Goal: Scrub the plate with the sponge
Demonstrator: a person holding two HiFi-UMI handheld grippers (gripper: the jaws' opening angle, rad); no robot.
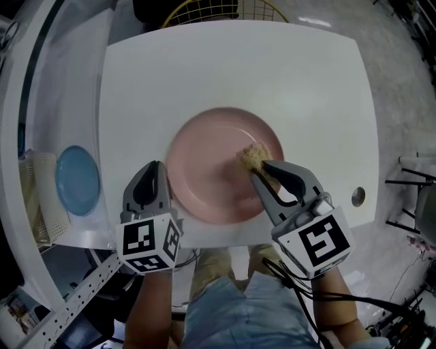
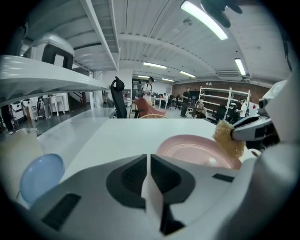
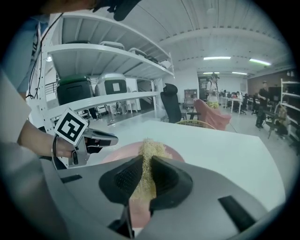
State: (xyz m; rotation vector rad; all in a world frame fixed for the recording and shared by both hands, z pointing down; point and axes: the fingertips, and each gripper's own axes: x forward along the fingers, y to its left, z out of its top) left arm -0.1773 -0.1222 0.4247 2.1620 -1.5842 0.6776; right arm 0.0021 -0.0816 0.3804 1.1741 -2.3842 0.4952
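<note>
A round pink plate (image 1: pixel 214 170) lies flat in the middle of the white table (image 1: pixel 313 102). A tan, fibrous sponge (image 1: pixel 253 157) rests on the plate's right half, and my right gripper (image 1: pixel 263 167) is shut on it. In the right gripper view the sponge (image 3: pixel 149 152) sticks out between the jaws over the plate (image 3: pixel 111 157). My left gripper (image 1: pixel 157 168) is shut on nothing, just off the plate's left rim. In the left gripper view its jaws (image 2: pixel 148 161) meet over the table, with the plate (image 2: pixel 192 151) and the sponge (image 2: pixel 228 138) ahead to the right.
A blue plate (image 1: pixel 77 180) lies on a white ledge left of the table, beside a pale mesh basket (image 1: pixel 42 198). A yellow wire chair (image 1: pixel 218 9) stands beyond the far edge. The table has a small round hole (image 1: pixel 358 197) near its front right corner.
</note>
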